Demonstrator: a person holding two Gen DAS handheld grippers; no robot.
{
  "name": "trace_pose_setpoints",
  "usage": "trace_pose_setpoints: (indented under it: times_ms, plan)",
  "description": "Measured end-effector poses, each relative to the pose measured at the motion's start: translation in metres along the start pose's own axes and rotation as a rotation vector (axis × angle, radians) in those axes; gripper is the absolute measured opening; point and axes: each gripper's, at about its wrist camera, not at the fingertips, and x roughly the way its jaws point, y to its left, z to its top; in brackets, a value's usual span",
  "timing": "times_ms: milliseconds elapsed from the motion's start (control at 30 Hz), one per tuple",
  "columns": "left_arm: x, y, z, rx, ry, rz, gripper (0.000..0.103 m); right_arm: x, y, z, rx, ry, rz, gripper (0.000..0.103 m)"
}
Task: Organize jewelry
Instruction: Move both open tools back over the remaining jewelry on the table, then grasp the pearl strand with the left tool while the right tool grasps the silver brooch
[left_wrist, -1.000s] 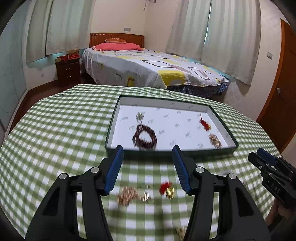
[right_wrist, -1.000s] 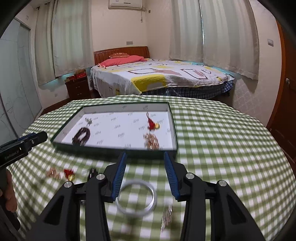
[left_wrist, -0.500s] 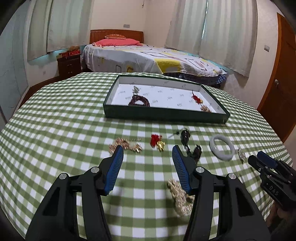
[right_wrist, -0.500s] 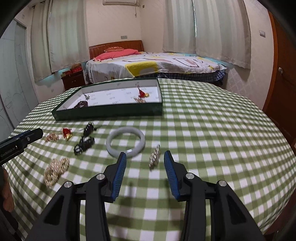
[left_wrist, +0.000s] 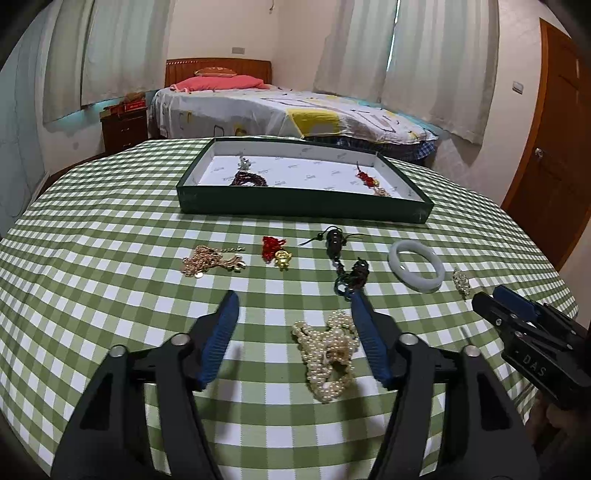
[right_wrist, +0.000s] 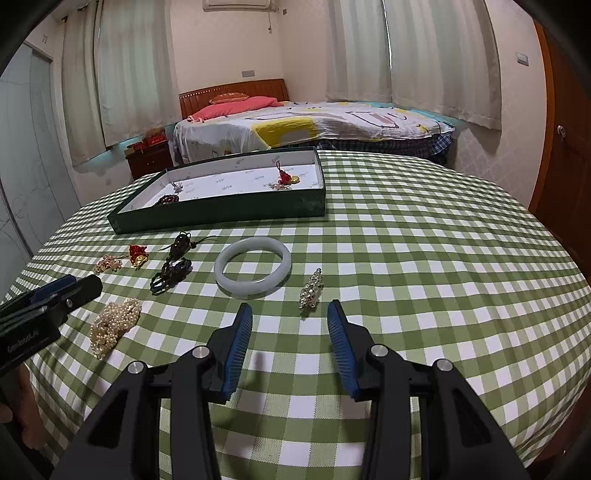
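A dark green tray (left_wrist: 295, 210) (right_wrist: 221, 218) with a white lining holds several pieces, among them a dark bead bracelet (left_wrist: 249, 181) and a red charm (left_wrist: 365, 179). Loose on the checked cloth lie a pearl strand (left_wrist: 328, 350) (right_wrist: 112, 325), a gold chain (left_wrist: 210, 258), a red and gold charm (left_wrist: 275, 251), a dark cord pendant (left_wrist: 343, 262), a pale jade bangle (left_wrist: 415, 264) (right_wrist: 253, 266) and a small brooch (right_wrist: 311, 288). My left gripper (left_wrist: 293, 306) is open above the cloth, the pearls just inside its right finger. My right gripper (right_wrist: 290, 314) is open just short of the brooch.
The round table's edge (right_wrist: 535, 424) curves close on the right and near side. A bed (left_wrist: 295, 110) and a wooden door (left_wrist: 554, 147) stand beyond the table. Each gripper shows at the edge of the other's view.
Both grippers have pulled back from the tray toward the near side of the table and dropped lower. The loose jewelry now lies ahead of them. Both stay open.
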Motion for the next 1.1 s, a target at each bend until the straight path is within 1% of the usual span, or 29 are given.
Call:
trace_pose_setpoints:
  times_ms: [200, 267, 500, 533, 567, 600, 633, 700, 767, 967, 1100]
  plan:
    - [0.008, -0.014, -0.007, 0.052, 0.025, -0.013, 0.062, 0.001, 0.002, -0.001, -0.004, 0.002, 0.005, 0.043]
    - [0.010, -0.014, -0.008, 0.057, 0.032, -0.012, 0.062, 0.001, 0.001, 0.000, -0.002, 0.000, 0.005, 0.043]
    - [0.026, -0.013, -0.016, 0.051, 0.100, -0.007, 0.062, 0.004, 0.003, 0.000, 0.000, 0.007, 0.011, 0.043]
    - [0.027, -0.014, -0.017, 0.061, 0.096, -0.001, 0.061, 0.003, 0.003, 0.000, 0.001, 0.008, 0.012, 0.043]
    - [0.028, -0.015, -0.017, 0.070, 0.095, -0.001, 0.060, 0.004, 0.003, 0.000, 0.003, 0.009, 0.013, 0.043]
    - [0.028, -0.016, -0.018, 0.080, 0.092, -0.001, 0.051, 0.005, 0.003, 0.000, 0.005, 0.010, 0.013, 0.043]
    - [0.028, -0.017, -0.019, 0.092, 0.090, -0.003, 0.046, 0.005, 0.003, 0.000, 0.006, 0.010, 0.014, 0.043]
    - [0.030, -0.019, -0.019, 0.116, 0.089, -0.002, 0.031, 0.006, 0.002, 0.000, 0.010, 0.012, 0.015, 0.043]
    - [0.030, -0.019, -0.017, 0.122, 0.093, -0.010, 0.023, 0.007, 0.002, 0.000, 0.012, 0.014, 0.015, 0.043]
    - [0.028, -0.015, -0.013, 0.113, 0.095, -0.031, 0.019, 0.007, 0.002, 0.002, 0.013, 0.015, 0.009, 0.043]
    - [0.019, -0.008, -0.005, 0.111, 0.051, -0.026, 0.019, 0.010, -0.001, 0.004, 0.030, 0.018, 0.012, 0.043]
